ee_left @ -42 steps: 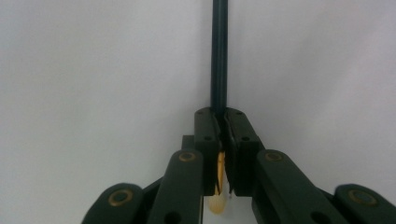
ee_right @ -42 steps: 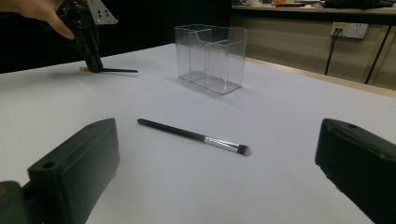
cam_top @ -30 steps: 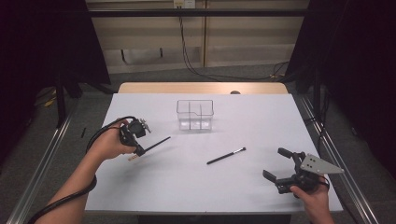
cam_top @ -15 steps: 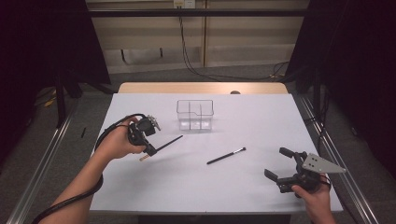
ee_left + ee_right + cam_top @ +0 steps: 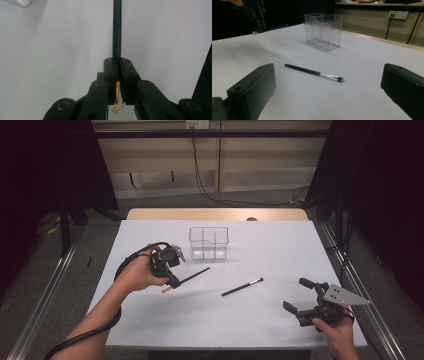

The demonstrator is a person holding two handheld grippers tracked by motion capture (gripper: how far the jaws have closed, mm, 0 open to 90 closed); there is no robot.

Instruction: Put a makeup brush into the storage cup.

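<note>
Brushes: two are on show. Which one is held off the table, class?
The brush clamped in the left gripper, gold ferrule between the jaws. The other brush, silver-ferruled, lies flat mid-table, untouched.

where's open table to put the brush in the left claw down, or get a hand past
The left claw is shut on a dark brush. Bare table runs along the near edge between both hands, and along the far right beside the clear organizer. The middle is tighter: a second brush lies there, with the open right claw nearby.
</note>
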